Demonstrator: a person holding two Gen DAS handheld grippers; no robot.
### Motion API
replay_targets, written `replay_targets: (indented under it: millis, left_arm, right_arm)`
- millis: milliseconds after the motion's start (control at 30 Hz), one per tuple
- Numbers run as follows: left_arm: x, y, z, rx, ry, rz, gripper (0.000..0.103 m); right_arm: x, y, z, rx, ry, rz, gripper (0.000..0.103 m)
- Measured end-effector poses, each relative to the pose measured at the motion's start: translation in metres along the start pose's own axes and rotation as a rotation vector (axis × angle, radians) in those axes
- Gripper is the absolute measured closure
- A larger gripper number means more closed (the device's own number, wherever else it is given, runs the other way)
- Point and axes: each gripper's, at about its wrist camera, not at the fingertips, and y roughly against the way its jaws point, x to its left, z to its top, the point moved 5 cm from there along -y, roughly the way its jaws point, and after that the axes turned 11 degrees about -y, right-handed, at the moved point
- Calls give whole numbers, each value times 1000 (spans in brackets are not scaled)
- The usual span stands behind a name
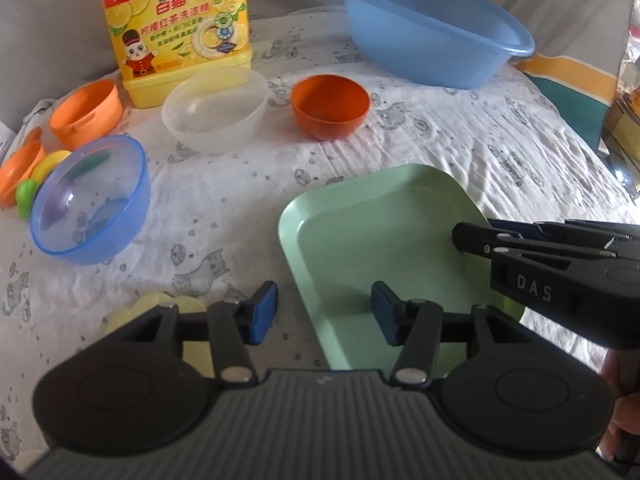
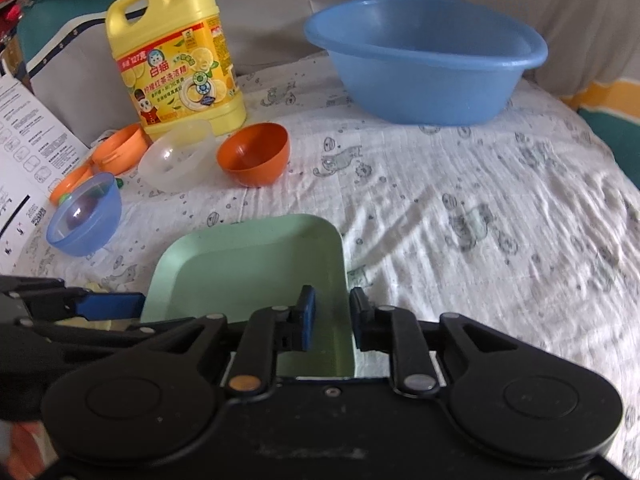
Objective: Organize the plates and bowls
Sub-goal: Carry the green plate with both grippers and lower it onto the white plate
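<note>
The yellow detergent jug (image 1: 176, 28) bore a label with "127克" on a red band near its top and the brand "白猫" in large red characters beneath a cat's-head emblem; the smaller lines of Chinese under it were too blurred to make out. The black body of the right gripper (image 1: 460, 240) carried the white letters "DAS". A white printed sheet (image 2: 28, 152) at the left edge showed small diagrams and text, none of it legible.
</note>
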Motion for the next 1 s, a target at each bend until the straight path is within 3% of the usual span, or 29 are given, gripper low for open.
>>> replay_targets:
  millis: [200, 400, 500, 1000]
  left_arm:
    - [-6, 10, -1, 0, -19, 9, 70]
    - [-8, 26, -6, -12, -10, 12, 71]
    - [-7, 37, -9, -21, 8, 10, 71]
    - [32, 116, -42, -85, 108, 72, 71]
  right_arm:
    - [-4, 11, -6, 43, -42, 1, 82]
    - [-2, 29, -13, 52, -47, -7, 81]
    - [3, 41, -15, 56, -38, 6, 76]
    - [68, 100, -22, 49, 48, 90, 76]
